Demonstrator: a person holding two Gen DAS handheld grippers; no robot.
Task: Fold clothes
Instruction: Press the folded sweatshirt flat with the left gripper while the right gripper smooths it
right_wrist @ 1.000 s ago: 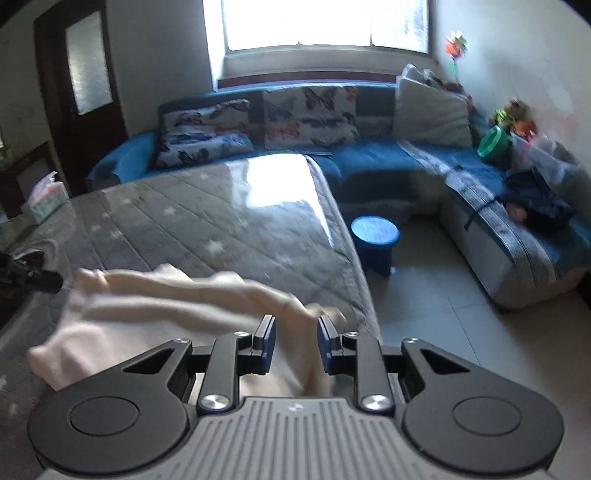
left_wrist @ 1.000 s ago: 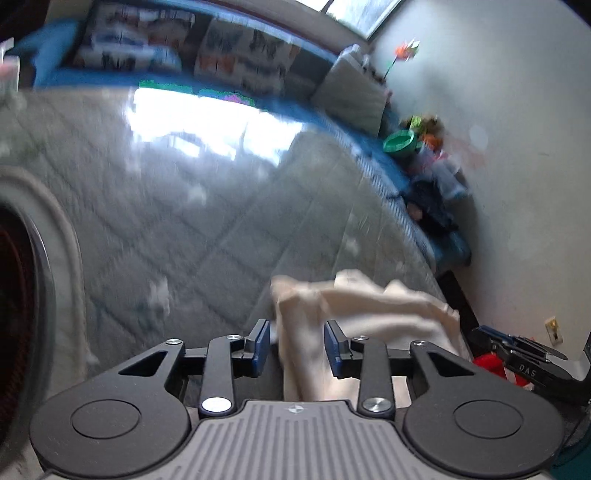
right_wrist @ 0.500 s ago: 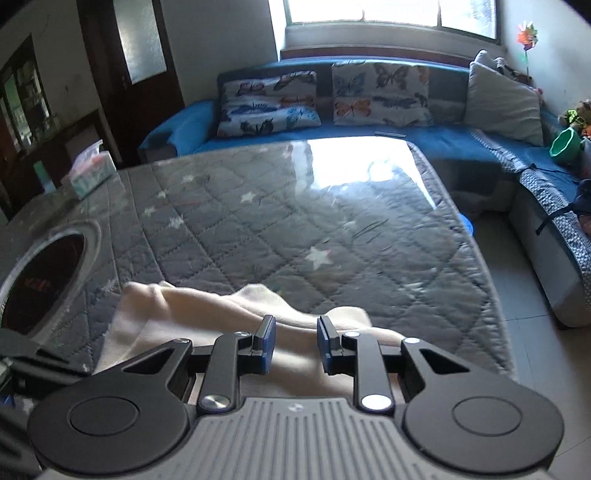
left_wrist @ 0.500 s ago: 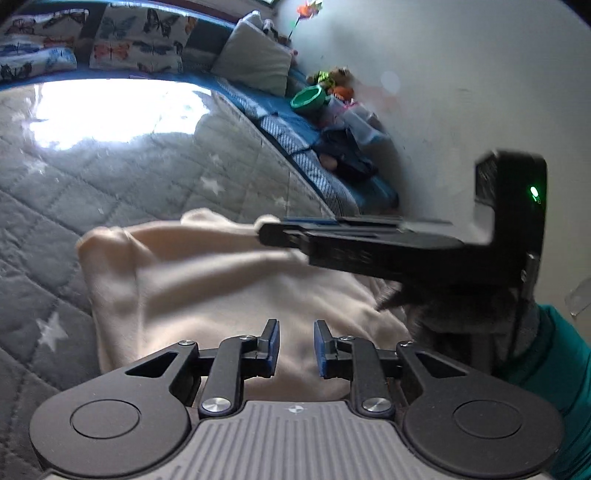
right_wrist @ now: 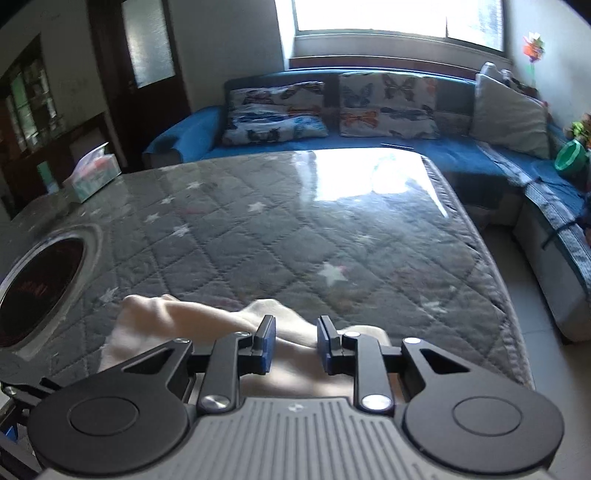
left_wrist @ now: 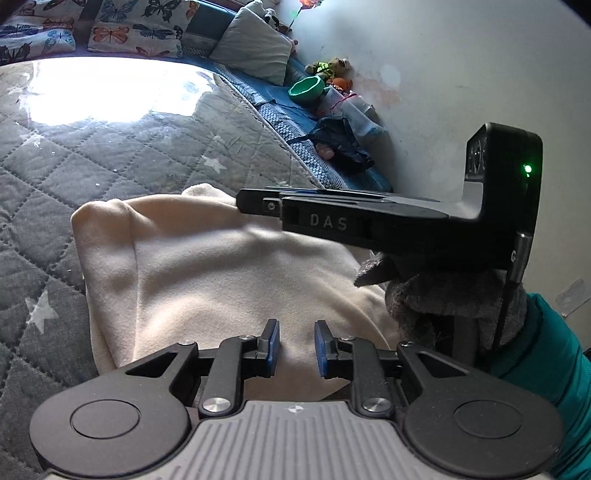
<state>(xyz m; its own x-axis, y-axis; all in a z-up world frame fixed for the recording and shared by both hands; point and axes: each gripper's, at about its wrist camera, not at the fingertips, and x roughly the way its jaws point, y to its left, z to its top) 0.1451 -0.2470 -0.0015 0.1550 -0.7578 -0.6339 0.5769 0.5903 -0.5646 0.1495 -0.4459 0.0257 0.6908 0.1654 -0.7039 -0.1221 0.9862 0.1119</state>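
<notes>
Cream cloth (left_wrist: 221, 280) lies on the near right part of the desk (right_wrist: 295, 229), which has a grey quilted cover w/ white stars and a glossy top. The cloth is mostly flat, w/ a rounded fold along its left side and a small bump at its far edge. Left tongs (left_wrist: 295, 349) sit low over the near edge of the cloth. Their jaws have just been closing and now stand a narrow gap apart. Cloth shows in that gap, but can't tell if the blue pads pinch it or just hang above. Right tongs (right_wrist: 295, 345) are over the far right part of the cloth, pointing left across it in the left wrist view, tip at the far edge. From their own camera a raised ridge of cloth runs btwn the pads and fills the gap, so they look clamped on the cloth. A grey-gloved hand (left_wrist: 454, 299) w/ a teal sleeve (left_wrist: 546, 354) grips the right tool's handle, and a green light glows on its body. On the far left of the desk is a tissue box (right_wrist: 94, 173). Nearer on the left is a round dark disc (right_wrist: 40, 284) set in a pale ring. Beyond the desk is a blue sofa (right_wrist: 424, 155) w/ butterfly cushions (right_wrist: 273, 110) under a bright window (right_wrist: 388, 14). A green bowl (left_wrist: 306, 88) sits on the sofa's right arm by the wall.
</notes>
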